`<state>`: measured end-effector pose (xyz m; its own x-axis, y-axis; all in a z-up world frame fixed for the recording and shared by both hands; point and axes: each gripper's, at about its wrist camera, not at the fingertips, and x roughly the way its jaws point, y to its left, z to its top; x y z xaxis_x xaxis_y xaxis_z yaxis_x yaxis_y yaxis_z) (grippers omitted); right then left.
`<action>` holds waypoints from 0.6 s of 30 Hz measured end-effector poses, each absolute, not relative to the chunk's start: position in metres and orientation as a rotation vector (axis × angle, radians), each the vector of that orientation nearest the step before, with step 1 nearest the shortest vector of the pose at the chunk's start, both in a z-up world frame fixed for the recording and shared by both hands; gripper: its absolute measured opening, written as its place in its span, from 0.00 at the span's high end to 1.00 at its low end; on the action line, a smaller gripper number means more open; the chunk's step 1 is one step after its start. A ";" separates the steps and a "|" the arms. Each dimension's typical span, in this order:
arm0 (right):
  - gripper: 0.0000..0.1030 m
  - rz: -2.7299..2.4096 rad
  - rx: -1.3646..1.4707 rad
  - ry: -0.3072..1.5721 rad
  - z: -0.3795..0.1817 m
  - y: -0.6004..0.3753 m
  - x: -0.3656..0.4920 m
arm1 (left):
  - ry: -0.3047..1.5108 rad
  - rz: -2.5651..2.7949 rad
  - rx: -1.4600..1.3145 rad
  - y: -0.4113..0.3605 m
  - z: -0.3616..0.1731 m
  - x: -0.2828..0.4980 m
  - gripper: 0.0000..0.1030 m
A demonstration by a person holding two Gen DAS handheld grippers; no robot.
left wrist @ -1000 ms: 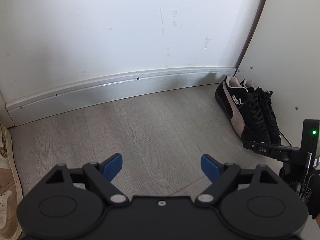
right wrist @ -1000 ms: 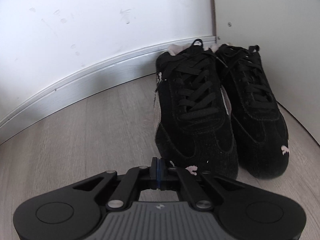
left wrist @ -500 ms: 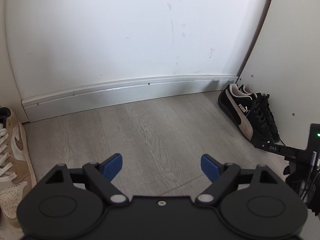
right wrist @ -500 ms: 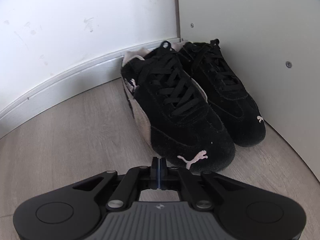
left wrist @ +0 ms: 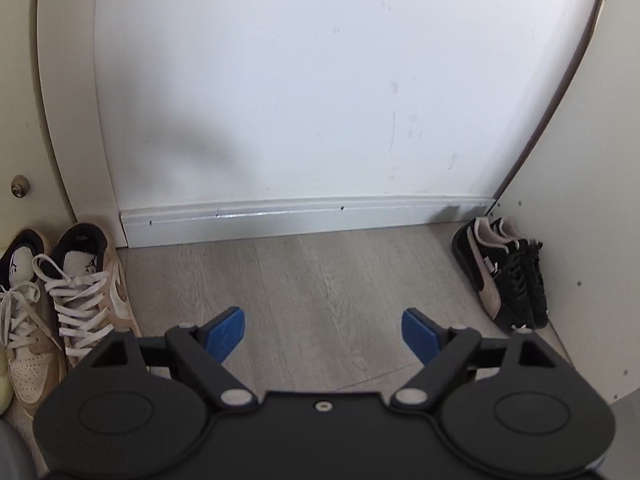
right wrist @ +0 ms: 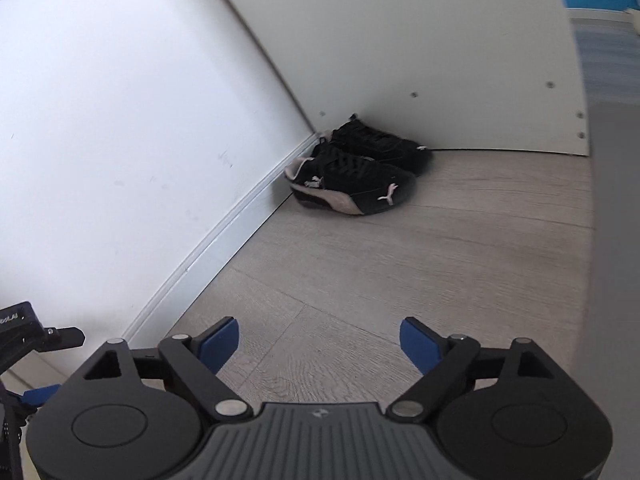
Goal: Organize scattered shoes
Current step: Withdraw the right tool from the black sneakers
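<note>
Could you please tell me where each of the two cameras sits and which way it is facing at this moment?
Left wrist: sits on the left gripper, angled down at the floor and white wall; its open blue fingers show, tan sneakers to the left.
Right wrist: sits on the right gripper, tilted, facing the corner; its jaws have just been opening, with nothing between them.
Shared: the black sneakers paired in the corner, and the baseboard.

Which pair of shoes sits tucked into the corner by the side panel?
The black pair with pink stripes, at the right; the tan pair with white laces stands at the left.
</note>
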<state>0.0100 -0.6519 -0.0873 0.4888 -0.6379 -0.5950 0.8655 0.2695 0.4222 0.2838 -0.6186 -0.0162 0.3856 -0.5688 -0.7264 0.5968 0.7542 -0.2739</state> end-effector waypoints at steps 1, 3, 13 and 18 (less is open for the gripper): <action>0.06 -1.055 0.772 0.334 -0.086 -0.652 0.007 | 0.916 -0.751 0.022 -0.626 -0.009 0.283 0.16; 0.06 -1.048 0.714 0.361 -0.084 -0.667 0.006 | 0.893 -0.781 0.012 -0.649 0.005 0.278 0.16; 0.00 -0.883 0.455 0.406 -0.065 -0.723 0.011 | 0.795 -0.854 0.079 -0.698 0.072 0.233 0.16; 0.00 -0.615 0.250 0.517 -0.039 -0.744 0.028 | 0.852 -0.738 0.094 -0.671 0.118 0.215 0.16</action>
<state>0.0281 -0.7441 -0.0392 0.6957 -0.4843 -0.5306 0.6063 0.7920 0.0721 0.2153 -0.6714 0.1182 0.4297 -0.5541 -0.7129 0.6260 0.7518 -0.2070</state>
